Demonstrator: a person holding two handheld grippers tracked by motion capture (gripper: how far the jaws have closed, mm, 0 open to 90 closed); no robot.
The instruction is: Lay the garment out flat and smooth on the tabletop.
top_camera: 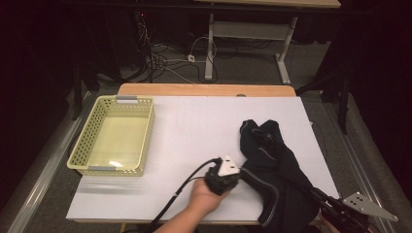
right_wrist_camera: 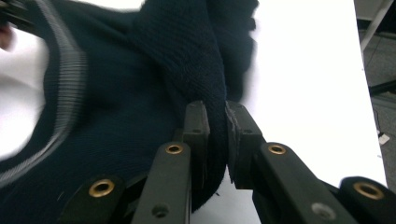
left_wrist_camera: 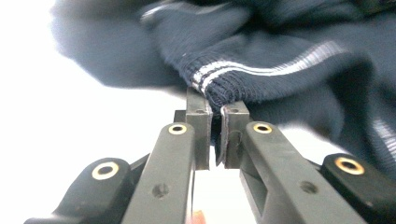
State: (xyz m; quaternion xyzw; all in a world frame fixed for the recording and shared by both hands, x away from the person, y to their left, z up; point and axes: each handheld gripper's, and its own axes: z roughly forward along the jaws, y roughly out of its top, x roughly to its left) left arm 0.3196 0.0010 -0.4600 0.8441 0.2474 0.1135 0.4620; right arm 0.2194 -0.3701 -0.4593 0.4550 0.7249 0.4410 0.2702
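- Dark navy sweater (top_camera: 274,167) lies crumpled on the right half of the white table (top_camera: 194,126), its near part draped toward the front edge; grey-striped ribbed trim runs along one border.
- Left gripper (left_wrist_camera: 214,122): jaws drawn nearly together, pinching the ribbed striped edge of the knit. In the high view it (top_camera: 232,175) sits at the sweater's left border, hand behind it.
- Right gripper (right_wrist_camera: 215,122): jaws narrow, clamped on a thick fold of the same garment. In the high view it (top_camera: 324,200) is at the front right corner of the table.
- Judgement: both holds look set, so the step is likely to lift and spread or carry. Raise both ends together and keep the cloth taut between them; the left bite is shallow on the rib and could slip under a jerk.
- Yellow slotted basket (top_camera: 80,150) stands well apart at the left, with nothing in it.
- Open white surface between sweater and basket gives free passage leftward.
- Right and front table edges are close to the cloth; avoid drifting that way, or the loose part may slide off.
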